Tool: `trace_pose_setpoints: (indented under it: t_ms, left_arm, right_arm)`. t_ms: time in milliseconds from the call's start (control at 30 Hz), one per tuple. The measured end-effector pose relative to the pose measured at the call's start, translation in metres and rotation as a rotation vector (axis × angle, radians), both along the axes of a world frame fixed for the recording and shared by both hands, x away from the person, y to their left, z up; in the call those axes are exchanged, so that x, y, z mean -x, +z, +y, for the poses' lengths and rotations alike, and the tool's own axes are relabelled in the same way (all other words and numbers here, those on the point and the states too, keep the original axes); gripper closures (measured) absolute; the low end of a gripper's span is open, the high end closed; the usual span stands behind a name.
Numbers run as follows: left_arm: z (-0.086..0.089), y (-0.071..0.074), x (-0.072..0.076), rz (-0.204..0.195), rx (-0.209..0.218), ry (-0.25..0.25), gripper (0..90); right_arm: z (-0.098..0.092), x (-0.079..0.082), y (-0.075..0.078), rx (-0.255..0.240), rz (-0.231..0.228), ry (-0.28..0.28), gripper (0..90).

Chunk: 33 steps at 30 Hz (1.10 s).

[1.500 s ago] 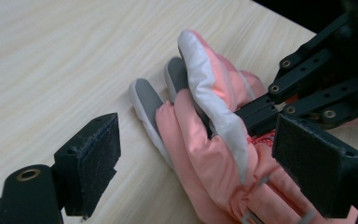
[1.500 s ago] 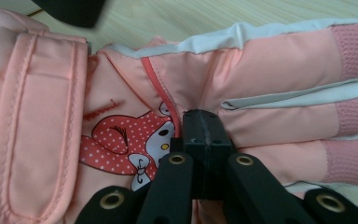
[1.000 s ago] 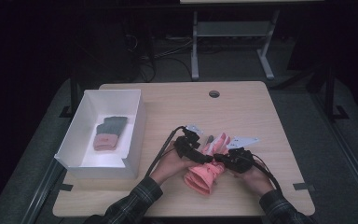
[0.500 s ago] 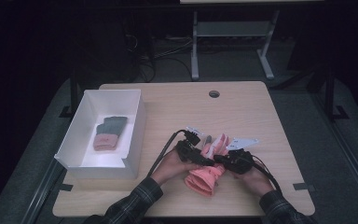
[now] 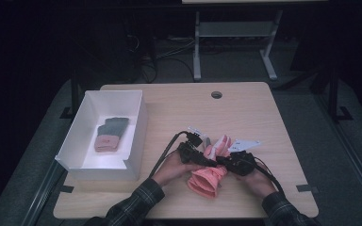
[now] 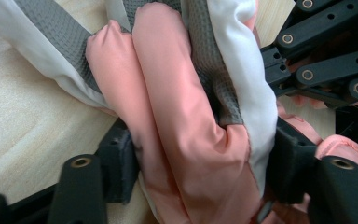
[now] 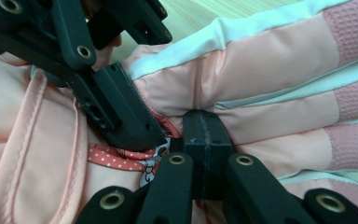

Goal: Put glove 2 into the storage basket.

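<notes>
A pink glove point(image 5: 208, 179) with grey and white panels lies near the table's front edge, between the person's two hands. My left gripper point(image 5: 201, 157) comes in from the left and my right gripper point(image 5: 226, 162) from the right; they meet over the glove's middle. In the left gripper view the black jaws of the left gripper point(image 6: 204, 163) are clamped on bunched glove point(image 6: 168, 93) fingers. In the right gripper view the right gripper point(image 7: 204, 135) has its jaws pressed together on the glove point(image 7: 261, 79) near a dotted label, with the left gripper's jaw point(image 7: 121, 107) right beside it.
A white open box point(image 5: 136, 136) stands on the left of the wooden table point(image 5: 245, 108) and holds another pink and grey glove point(image 5: 111, 134). A round cable hole point(image 5: 216, 94) sits at the table's back. Black cables trail from both grippers toward the front edge.
</notes>
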<state>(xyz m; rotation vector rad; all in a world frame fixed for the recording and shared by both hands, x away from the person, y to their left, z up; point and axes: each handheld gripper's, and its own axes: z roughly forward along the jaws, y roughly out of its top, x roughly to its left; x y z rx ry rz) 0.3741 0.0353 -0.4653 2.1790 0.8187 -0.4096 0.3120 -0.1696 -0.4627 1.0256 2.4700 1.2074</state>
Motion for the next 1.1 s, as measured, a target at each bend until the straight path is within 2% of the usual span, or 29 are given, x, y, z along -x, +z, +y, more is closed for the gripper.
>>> trace_pose_setpoints:
  t_ms: [267,433,533,667,767,833,900,1067,1100]
  left_arm:
    - [0.004,0.0,0.001,-0.019,0.008,0.005,55.8]
    - [0.005,0.002,0.003,-0.052,0.007,0.002,60.9]
    - [0.006,0.003,0.005,-0.074,0.009,0.003,61.1]
    - [0.005,0.005,0.006,-0.097,0.007,-0.011,60.7]
    - [0.005,0.007,0.007,-0.127,0.0,-0.028,61.2]
    - [0.005,0.008,0.009,-0.135,0.003,-0.024,62.2]
    - [0.005,0.01,0.009,-0.149,0.003,-0.034,62.9]
    - [0.009,0.016,0.008,-0.14,0.036,-0.041,63.2]
    - [0.01,0.017,0.008,-0.136,0.043,-0.033,63.2]
  right_arm:
    - [-0.001,-0.001,0.0,-0.003,-0.002,-0.003,90.0]
    - [-0.002,0.0,0.001,-0.002,-0.016,-0.005,90.0]
    - [-0.005,0.001,0.004,-0.018,-0.01,-0.004,90.0]
    - [-0.009,0.003,0.007,-0.036,-0.013,0.013,81.7]
    - [-0.012,0.006,0.011,-0.054,-0.007,0.024,72.9]
    - [-0.017,0.01,0.015,-0.072,-0.011,0.019,63.7]
    - [-0.025,0.013,0.017,-0.082,-0.031,-0.005,55.8]
    - [-0.051,0.019,0.019,-0.073,-0.085,-0.091,41.0]
    - [-0.058,0.02,0.018,-0.071,-0.102,-0.124,38.0]
